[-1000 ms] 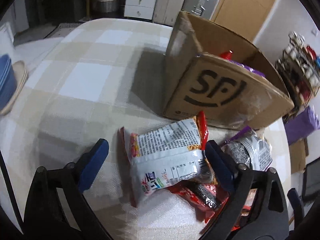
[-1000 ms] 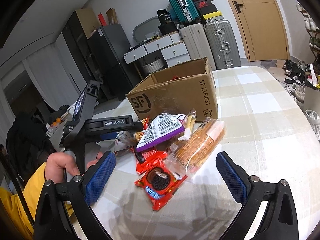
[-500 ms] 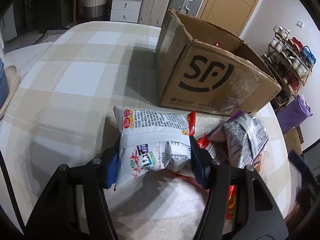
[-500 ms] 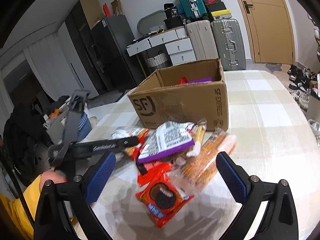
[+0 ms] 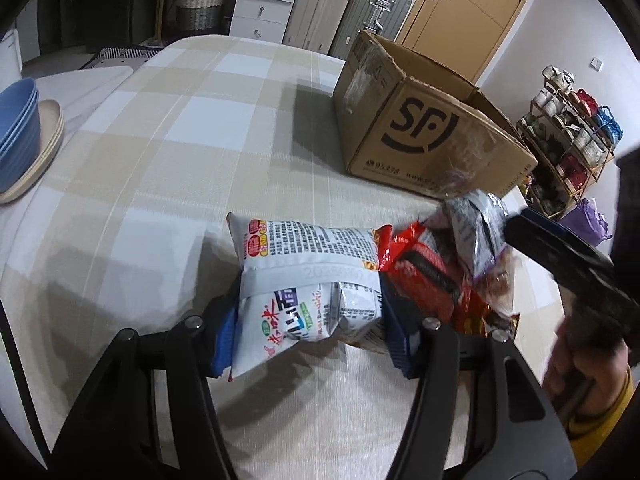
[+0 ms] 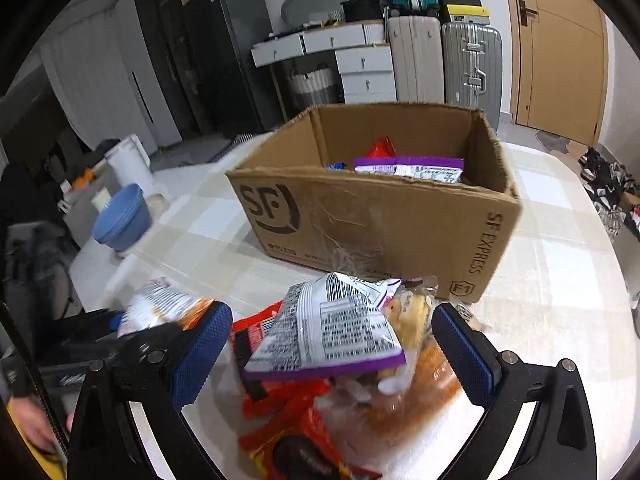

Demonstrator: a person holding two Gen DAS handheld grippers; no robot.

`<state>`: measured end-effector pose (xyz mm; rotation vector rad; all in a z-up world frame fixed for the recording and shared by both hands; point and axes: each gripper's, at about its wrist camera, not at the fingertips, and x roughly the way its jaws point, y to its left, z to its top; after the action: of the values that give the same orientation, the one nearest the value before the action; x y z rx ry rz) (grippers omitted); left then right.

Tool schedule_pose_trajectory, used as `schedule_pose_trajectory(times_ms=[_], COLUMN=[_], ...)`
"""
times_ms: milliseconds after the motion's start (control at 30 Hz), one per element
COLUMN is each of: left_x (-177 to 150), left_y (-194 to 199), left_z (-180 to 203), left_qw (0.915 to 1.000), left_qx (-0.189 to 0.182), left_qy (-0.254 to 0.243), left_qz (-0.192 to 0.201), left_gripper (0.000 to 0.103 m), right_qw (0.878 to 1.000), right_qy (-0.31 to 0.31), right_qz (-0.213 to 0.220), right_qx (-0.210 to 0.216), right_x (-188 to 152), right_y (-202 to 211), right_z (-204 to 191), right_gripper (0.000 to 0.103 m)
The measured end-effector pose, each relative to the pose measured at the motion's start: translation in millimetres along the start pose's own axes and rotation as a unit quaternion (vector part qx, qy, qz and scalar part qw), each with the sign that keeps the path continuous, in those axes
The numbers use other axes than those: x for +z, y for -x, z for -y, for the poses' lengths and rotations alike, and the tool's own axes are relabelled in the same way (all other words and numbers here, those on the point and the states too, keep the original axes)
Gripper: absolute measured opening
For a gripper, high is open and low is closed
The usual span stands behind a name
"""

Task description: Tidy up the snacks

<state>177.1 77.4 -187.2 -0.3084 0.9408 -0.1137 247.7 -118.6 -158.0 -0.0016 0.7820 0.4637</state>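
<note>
Left wrist view: the left gripper [image 5: 308, 326] has its jaws pinching a white crinkly snack packet [image 5: 304, 276] printed with red and black text, above the beige checked worktop [image 5: 180, 128]. Right wrist view: the right gripper [image 6: 332, 354] has its jaws spread around a purple-edged white snack bag [image 6: 332, 332] on a pile of red wrappers [image 6: 288, 412], near the open brown cardboard box [image 6: 380, 216].

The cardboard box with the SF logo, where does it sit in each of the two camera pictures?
Left wrist view: the cardboard box stands upper right of centre, beyond the white snack packet clamped in the left gripper.
Right wrist view: the cardboard box fills the middle, open top showing.
Shared landmark: the silver suitcase beside the wooden door.
</note>
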Motion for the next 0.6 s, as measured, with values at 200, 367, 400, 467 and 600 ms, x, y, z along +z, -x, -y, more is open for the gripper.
schedule_pose_trajectory(times_ms=[200,367,400,467,600], left_x=[-11.4,-14.9,-16.0,-17.1,-19.4], left_y=[3.2,7.0,8.5,9.9,11.5], left_z=[-1.2,3.5,4.7,6.1,7.1], left_qw=[0.9999,0.9999,0.9999,0.9998,0.9998], left_qx=[-0.01,-0.014,-0.014,-0.018,-0.021], left_qy=[0.005,-0.004,-0.006,-0.008,-0.008], left_qz=[-0.007,-0.003,-0.001,-0.001,-0.002], left_gripper=[0.057,0.057,0.057,0.057,0.057], right_qw=[0.998,0.996,0.996,0.995,0.996], right_qy=[0.032,0.054,0.057,0.063,0.059], right_qz=[-0.037,-0.045,-0.051,-0.052,-0.049], right_qx=[-0.037,-0.058,-0.055,-0.061,-0.051], right_x=[-1.1,-3.3,-3.0,-3.5,-7.2], right_y=[-27.8,-37.7,-41.5,-44.5,-46.1], right_z=[-11.8,-19.7,-21.0,-23.1,-24.9], right_gripper=[0.102,0.082,0.082,0.081,0.077])
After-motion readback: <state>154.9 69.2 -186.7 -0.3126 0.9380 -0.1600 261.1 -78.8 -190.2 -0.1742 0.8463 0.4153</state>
